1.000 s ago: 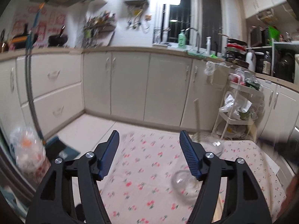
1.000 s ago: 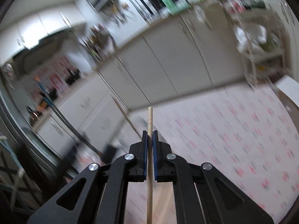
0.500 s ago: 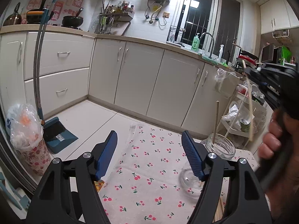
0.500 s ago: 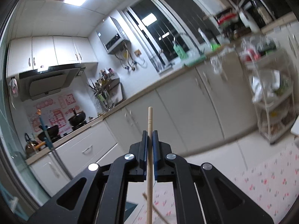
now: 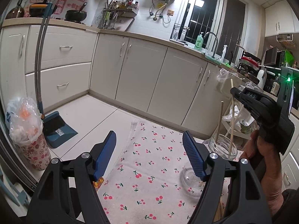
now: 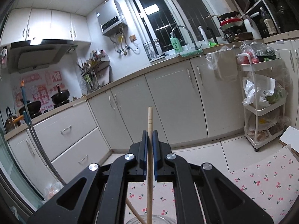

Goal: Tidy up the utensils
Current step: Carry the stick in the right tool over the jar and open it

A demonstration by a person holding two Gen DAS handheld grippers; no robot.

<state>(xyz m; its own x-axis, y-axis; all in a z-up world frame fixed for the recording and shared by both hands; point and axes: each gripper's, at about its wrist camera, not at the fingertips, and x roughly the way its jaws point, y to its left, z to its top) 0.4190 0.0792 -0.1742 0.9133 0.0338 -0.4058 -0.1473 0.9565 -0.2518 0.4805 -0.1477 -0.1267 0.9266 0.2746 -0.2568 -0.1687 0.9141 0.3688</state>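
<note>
My right gripper [image 6: 149, 132] is shut on a wooden chopstick [image 6: 150, 117] that stands upright between its pads. The left wrist view shows that gripper [image 5: 233, 92] at the right in a person's hand, with the chopstick [image 5: 231, 128] reaching down into a clear glass jar [image 5: 222, 147]. A second chopstick [image 5: 219, 119] leans in the same jar. A lower glass jar [image 5: 190, 181] sits closer, just behind my left gripper's right finger. My left gripper [image 5: 148, 133] hovers over the cherry-print cloth [image 5: 145, 168], its jaws opening with nothing between them.
More wooden sticks [image 5: 220, 209] lie at the cloth's near right edge. On the floor at left stand a bag-lined bin [image 5: 26, 130] and a blue dustpan with broom [image 5: 58, 128]. White cabinets [image 5: 142, 78] run behind, and a white trolley [image 6: 261, 112] stands at the right.
The right gripper has carried its chopstick into the left wrist view and over the jar, tilting up from the cloth towards the cabinets. The left jaws stand slightly wider.
</note>
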